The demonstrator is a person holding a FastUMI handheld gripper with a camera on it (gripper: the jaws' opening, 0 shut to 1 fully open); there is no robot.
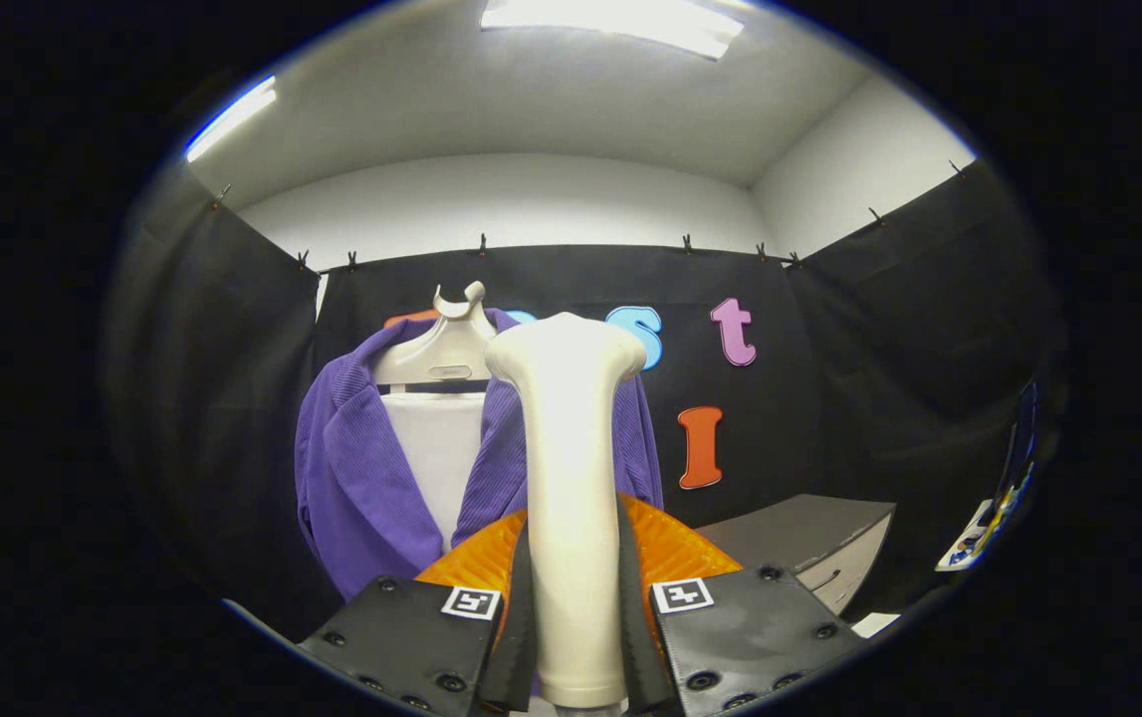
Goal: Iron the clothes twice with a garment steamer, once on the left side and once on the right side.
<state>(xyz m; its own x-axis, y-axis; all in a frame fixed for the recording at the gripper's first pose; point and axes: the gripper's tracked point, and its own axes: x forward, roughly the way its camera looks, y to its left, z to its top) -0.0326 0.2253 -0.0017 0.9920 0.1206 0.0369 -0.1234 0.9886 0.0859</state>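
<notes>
A cream garment steamer (571,478) stands upright between my fingers, its handle pressed from both sides and its wide head at the top. My gripper (571,622) is shut on that handle. Beyond the steamer hangs a purple ribbed jacket (361,468) on a pale hanger (446,349), open at the front over a white board (439,448). The steamer's head is in front of the jacket's right half and hides part of it; I cannot tell whether it touches the cloth.
A grey box-like table (809,543) stands to the right beyond the fingers. Black cloth walls close the booth on the left, back and right. A colourful object (994,508) hangs at the far right.
</notes>
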